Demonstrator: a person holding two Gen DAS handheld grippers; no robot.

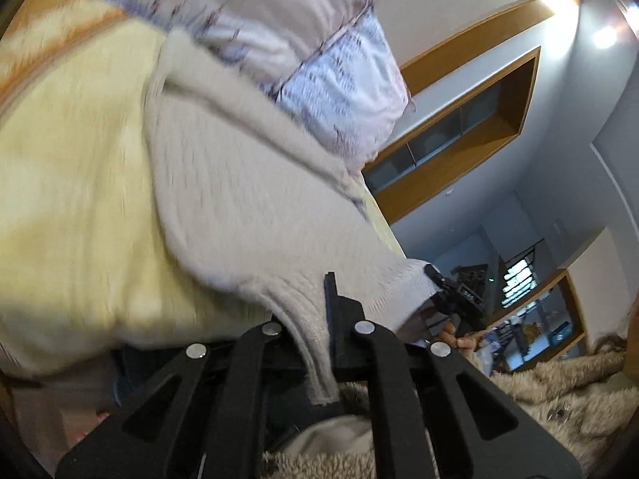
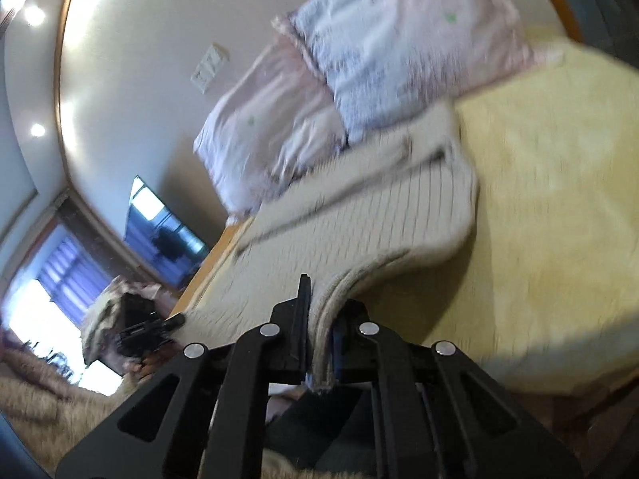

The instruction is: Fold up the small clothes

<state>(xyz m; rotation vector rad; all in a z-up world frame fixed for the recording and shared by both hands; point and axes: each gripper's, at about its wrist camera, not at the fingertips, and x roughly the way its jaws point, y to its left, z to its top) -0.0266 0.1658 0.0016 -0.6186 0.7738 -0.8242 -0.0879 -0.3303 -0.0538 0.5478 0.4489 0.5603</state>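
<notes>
A beige ribbed knit garment (image 1: 247,183) is stretched out above the yellow bed cover (image 1: 76,183). My left gripper (image 1: 315,319) is shut on one lower edge of it. My right gripper (image 2: 319,319) is shut on the other lower edge of the garment (image 2: 359,215). Each gripper also shows in the other's view: the right one (image 1: 451,291) at the garment's far corner, the left one (image 2: 147,331) at its far corner. The garment's far end lies toward the pillows. Both views are blurred.
Two pale pink and lilac pillows (image 2: 359,80) lie at the head of the bed (image 2: 559,199). A wooden bed edge (image 2: 207,263) runs beside the garment. A furry tan coat sleeve (image 1: 559,395) is behind the grippers. Wall shelves (image 1: 459,135) and a window (image 2: 60,291) lie beyond.
</notes>
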